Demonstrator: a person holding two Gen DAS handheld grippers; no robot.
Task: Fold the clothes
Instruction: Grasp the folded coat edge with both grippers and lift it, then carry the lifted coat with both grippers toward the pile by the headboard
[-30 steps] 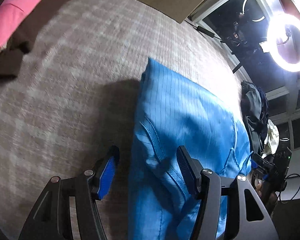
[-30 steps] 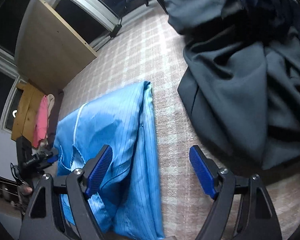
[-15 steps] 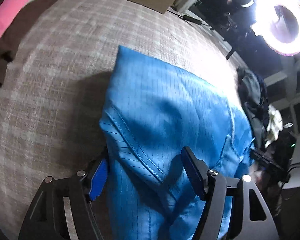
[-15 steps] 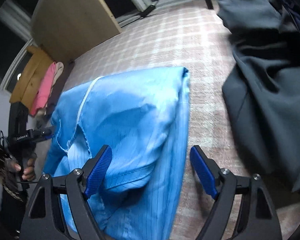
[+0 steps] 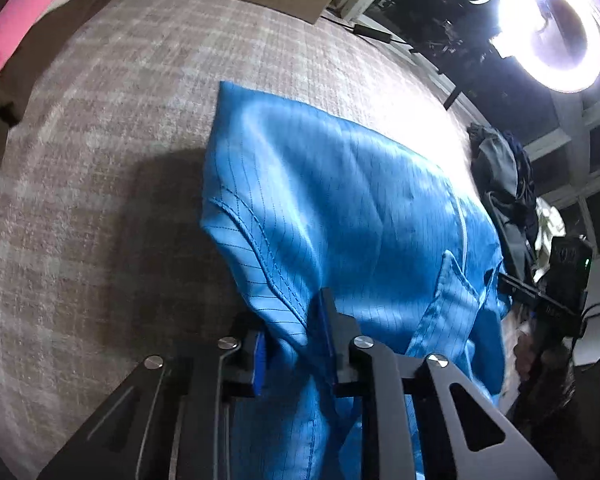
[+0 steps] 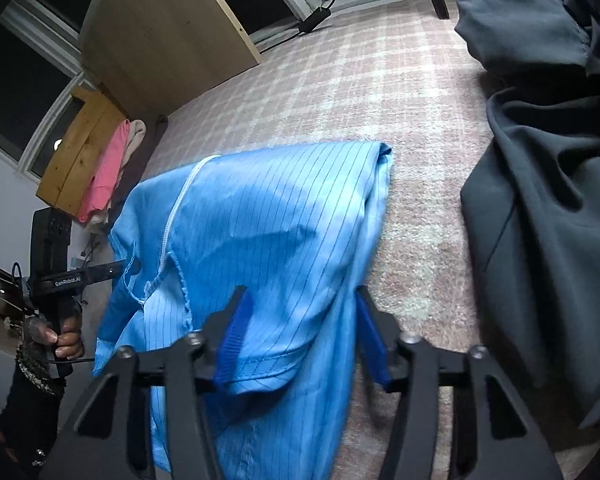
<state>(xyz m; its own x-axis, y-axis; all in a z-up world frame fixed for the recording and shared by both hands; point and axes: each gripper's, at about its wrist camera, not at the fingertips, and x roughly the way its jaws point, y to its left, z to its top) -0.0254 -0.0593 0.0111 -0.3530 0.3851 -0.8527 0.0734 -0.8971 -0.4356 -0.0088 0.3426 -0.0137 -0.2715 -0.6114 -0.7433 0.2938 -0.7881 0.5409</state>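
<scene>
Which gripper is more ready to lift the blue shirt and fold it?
Probably the left gripper: it is pinched on the blue pinstriped shirt's hem. The right gripper straddles the cloth, jaws apart.

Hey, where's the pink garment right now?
The pink garment lies far left in the right wrist view, draped against a wooden panel, beyond the blue jacket.

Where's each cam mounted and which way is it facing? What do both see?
Left wrist: on the left gripper, looking along its fingers over the blue garment toward a ring light; the other handheld gripper shows at right.
Right wrist: on the right gripper, facing across the garment toward a wooden board; a hand shows at left.
Shared: garment, checked carpet, dark clothes pile.
</scene>
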